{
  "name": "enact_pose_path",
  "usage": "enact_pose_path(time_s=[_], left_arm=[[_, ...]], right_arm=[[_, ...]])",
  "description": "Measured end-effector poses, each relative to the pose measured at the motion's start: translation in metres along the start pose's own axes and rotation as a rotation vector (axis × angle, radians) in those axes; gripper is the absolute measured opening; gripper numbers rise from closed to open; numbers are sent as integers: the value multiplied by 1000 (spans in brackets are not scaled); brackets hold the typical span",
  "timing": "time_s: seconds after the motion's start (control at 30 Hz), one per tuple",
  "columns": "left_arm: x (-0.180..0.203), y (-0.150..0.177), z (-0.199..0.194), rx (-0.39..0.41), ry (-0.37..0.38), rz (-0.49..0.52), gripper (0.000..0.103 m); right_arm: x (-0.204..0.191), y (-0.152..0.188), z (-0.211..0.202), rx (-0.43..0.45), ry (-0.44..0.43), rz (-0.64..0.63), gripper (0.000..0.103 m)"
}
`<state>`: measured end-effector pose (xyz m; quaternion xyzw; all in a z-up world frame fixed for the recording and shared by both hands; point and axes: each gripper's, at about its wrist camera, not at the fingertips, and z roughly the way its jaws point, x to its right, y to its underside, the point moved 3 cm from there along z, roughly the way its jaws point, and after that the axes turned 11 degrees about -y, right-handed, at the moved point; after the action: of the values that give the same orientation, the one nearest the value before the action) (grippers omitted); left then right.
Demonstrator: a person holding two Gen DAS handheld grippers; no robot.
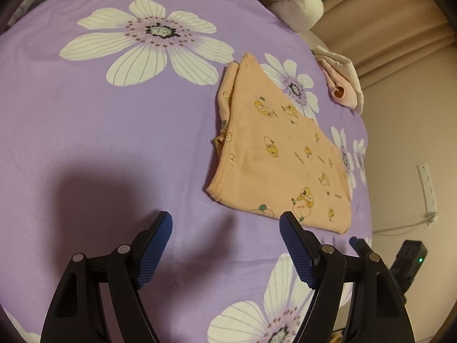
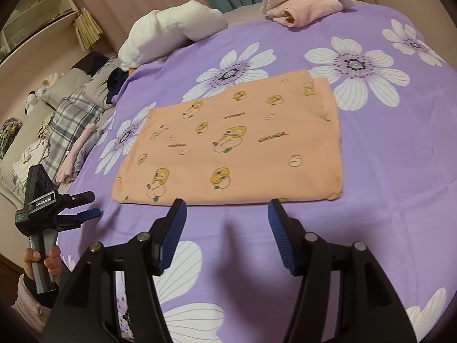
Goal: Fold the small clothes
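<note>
A small orange garment (image 2: 228,143) with yellow duck prints lies folded flat on the purple flowered bedsheet (image 2: 400,171). It also shows in the left wrist view (image 1: 274,148), to the right of centre. My left gripper (image 1: 225,220) is open and empty, just short of the garment's near corner. It also shows in the right wrist view (image 2: 91,204), held in a hand at the bed's left edge. My right gripper (image 2: 227,205) is open and empty, just before the garment's near edge.
A folded pink and cream garment (image 2: 302,8) lies at the far edge of the bed, and shows in the left wrist view (image 1: 342,83). A white plush pillow (image 2: 171,31) sits at the far left. Clothes and plaid bedding (image 2: 71,114) lie beside the bed.
</note>
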<state>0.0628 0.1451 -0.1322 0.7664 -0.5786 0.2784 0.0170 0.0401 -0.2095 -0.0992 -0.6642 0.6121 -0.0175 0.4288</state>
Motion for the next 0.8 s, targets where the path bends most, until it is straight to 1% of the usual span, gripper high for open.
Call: enact_pose_path(time_s=[0.1, 0.2, 0.4, 0.6, 0.8], left_arm=[[3, -1, 0, 8, -4, 17, 79], [6, -1, 0, 10, -4, 33, 80], [12, -5, 1, 15, 9, 58, 80], [19, -8, 4, 26, 1, 94, 80], [22, -14, 10, 22, 6, 108, 80]], right_arm=[[-5, -2, 3, -8, -10, -4, 68], [-10, -3, 6, -22, -32, -5, 71], [-19, -6, 12, -37, -62, -2, 73], [-26, -10, 20, -45, -58, -17, 74], [-28, -16, 28, -48, -40, -31, 74]])
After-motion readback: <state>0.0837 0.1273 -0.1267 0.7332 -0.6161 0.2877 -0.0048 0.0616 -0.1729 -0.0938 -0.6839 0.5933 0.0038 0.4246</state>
